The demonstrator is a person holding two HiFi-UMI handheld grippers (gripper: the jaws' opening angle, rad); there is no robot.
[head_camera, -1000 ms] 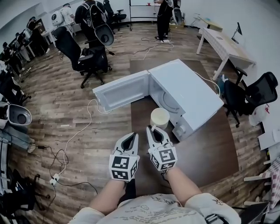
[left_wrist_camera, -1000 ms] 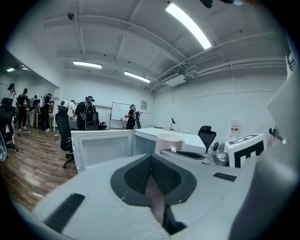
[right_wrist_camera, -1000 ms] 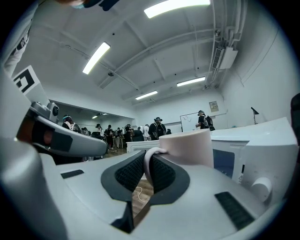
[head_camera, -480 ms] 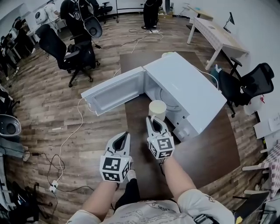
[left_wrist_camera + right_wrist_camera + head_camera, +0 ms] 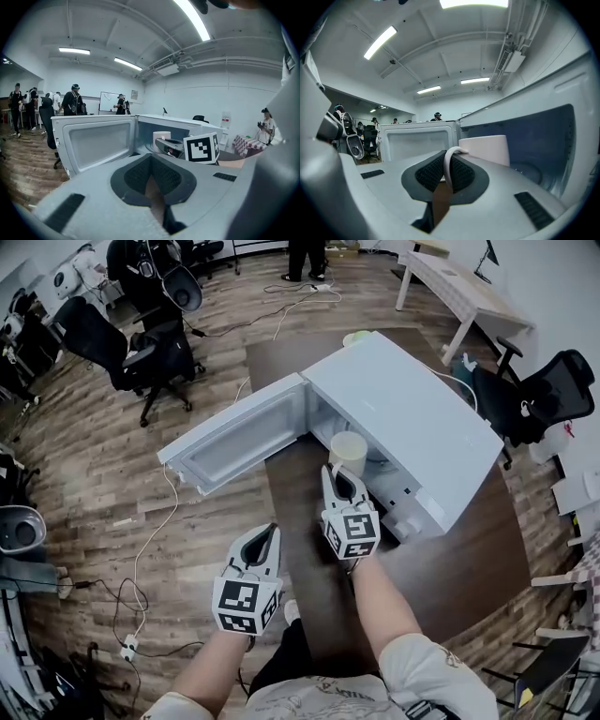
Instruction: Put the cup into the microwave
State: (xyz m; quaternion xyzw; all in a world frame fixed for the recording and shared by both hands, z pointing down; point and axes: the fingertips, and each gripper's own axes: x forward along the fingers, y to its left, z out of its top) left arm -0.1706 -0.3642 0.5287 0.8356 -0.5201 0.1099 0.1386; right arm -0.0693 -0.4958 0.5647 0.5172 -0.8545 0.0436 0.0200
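The cream cup [image 5: 349, 450] hangs at the mouth of the white microwave [image 5: 412, 418], whose door [image 5: 239, 432] swings open to the left. My right gripper [image 5: 335, 471] grips the cup's thin handle [image 5: 447, 165]; its jaws are closing with that handle between the pads. In the right gripper view the cup [image 5: 485, 149] stands upright just ahead of the dark cavity [image 5: 539, 140]. My left gripper [image 5: 266, 531] is shut on nothing, back from the door at the table's left edge. In the left gripper view the cup [image 5: 161, 136] shows beyond the right gripper's marker cube [image 5: 201, 148].
The microwave sits on a dark brown table [image 5: 450, 568]. Cables [image 5: 155, 521] trail over the wood floor at the left. Office chairs [image 5: 122, 343] stand at the back left and another [image 5: 553, 390] at the right. People stand far back in the room.
Both grippers have moved forward toward the microwave. The cup, still held by its handle, has gone from in front of the microwave to the cavity's mouth.
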